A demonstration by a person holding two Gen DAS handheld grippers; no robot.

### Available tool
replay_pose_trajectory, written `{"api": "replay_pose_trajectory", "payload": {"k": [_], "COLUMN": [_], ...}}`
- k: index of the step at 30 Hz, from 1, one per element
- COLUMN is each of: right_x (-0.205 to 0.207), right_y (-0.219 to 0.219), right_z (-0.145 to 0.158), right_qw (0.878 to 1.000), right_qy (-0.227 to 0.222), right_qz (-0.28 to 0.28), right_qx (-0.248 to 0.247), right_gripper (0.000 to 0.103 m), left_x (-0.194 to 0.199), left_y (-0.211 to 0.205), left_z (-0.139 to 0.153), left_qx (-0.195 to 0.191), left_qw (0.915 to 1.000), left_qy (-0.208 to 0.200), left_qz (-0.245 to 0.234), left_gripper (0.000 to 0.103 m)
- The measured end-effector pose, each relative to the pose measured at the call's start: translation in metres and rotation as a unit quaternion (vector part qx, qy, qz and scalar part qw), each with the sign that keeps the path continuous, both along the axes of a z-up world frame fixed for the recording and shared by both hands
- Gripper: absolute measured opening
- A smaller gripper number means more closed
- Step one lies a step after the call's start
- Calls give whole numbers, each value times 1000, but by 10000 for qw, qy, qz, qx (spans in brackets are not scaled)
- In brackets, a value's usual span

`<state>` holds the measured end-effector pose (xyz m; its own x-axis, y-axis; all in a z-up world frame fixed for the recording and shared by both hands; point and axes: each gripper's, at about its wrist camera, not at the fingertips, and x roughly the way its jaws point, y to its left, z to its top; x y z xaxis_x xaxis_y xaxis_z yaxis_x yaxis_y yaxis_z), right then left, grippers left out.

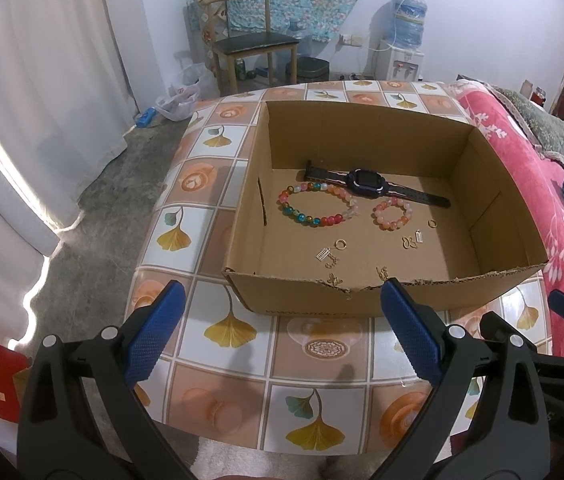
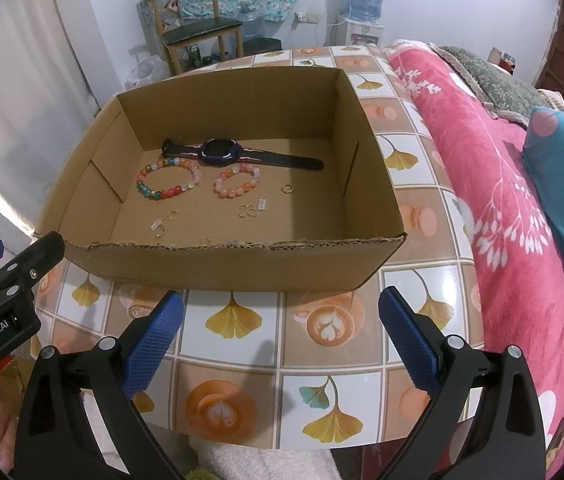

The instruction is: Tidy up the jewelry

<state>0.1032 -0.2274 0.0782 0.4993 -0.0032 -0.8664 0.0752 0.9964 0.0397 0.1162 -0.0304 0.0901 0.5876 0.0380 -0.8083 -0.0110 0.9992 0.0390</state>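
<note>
Both the left tongs [image 1: 282,320] and right tongs [image 2: 279,322] hang released, empty, over the near tabletop [image 2: 241,360]. The jewelry lies in the cardboard box [image 2: 221,260] just beyond: tiny gold charms [image 1: 332,258] nearest, beaded bracelets [image 1: 316,206], then a watch [image 1: 366,182]. The charms could slip from wide pads. Far off stand a chair [image 1: 249,44] and water dispenser [image 1: 402,56].

- The left wrist view is looking forward and down from the near edge of the tabletop [image 1: 217,200], close to the cardboard box [image 1: 362,300]
- The right wrist view is sitting further right, facing the same way
- Both are sharing the cardboard box [image 2: 221,264], the bed [image 2: 502,184] and the chair [image 2: 197,32]
</note>
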Motion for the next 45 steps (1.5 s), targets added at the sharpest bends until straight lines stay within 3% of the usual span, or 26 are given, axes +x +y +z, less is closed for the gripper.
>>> {"api": "replay_pose_trajectory", "payload": {"k": [45], "right_x": [0], "right_y": [1], "right_z": [-1], "right_qw": [10000], "right_qy": [27], "right_qz": [20], "right_qx": [82], "right_gripper": [95], "left_x": [2], "left_y": [1], "left_z": [0], "left_qx": [4], "left_qw": [10000], "left_qy": [-7], "left_qz": [0], "left_gripper": [95]}}
